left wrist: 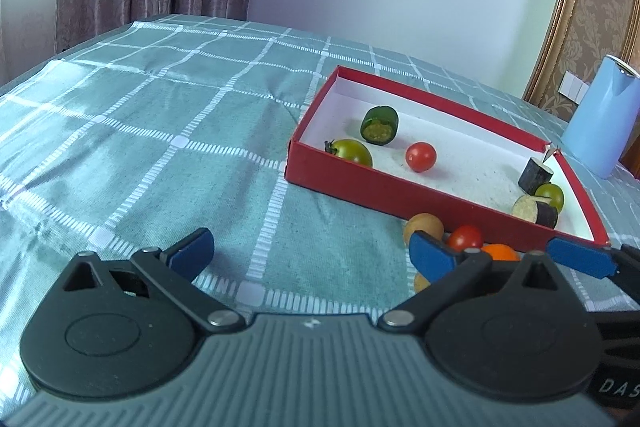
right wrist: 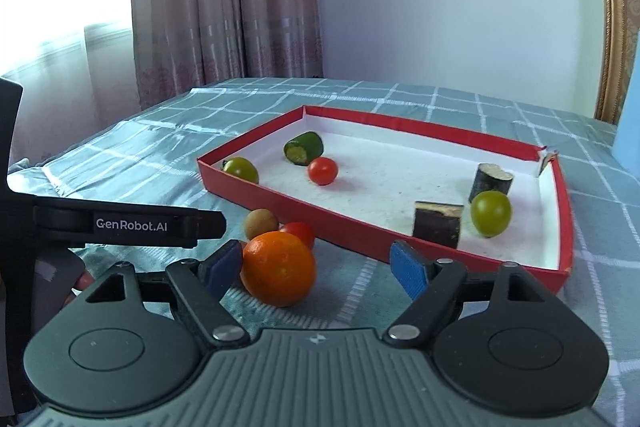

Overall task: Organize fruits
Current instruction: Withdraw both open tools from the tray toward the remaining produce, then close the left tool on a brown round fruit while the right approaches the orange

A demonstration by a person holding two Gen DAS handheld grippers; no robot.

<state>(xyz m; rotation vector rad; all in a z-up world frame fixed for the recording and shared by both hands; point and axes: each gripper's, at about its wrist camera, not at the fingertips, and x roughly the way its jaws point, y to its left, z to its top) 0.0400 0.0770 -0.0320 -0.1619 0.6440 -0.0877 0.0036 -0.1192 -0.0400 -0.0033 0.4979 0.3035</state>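
Right gripper (right wrist: 316,269): spread wide, low over the cloth; the orange (right wrist: 278,269) sits between its blue pads, touching or nearly touching the left pad (right wrist: 222,267), clear of the right one.
Left gripper (left wrist: 310,253): spread, nothing between its pads, hovering over bare cloth to the left of the box.
Orange: on the cloth, just outside the box's near wall.
Beside the orange: a red tomato (right wrist: 299,231) and a tan round fruit (right wrist: 261,223), both outside the box, close against its near wall.
Box (right wrist: 304,215): red, shallow, white inside, lying on the cloth.
In the box, left end: green tomato (right wrist: 241,169), cucumber piece (right wrist: 303,147), red tomato (right wrist: 323,171).
In the box, right end: two dark eggplant pieces (right wrist: 438,223), with a green tomato (right wrist: 491,213) just beside them.
Cloth (left wrist: 160,131): teal with a white grid.
Blue jug (left wrist: 602,115): beyond the box's far right corner; it may be a kettle, as it is cut off at the frame edge.
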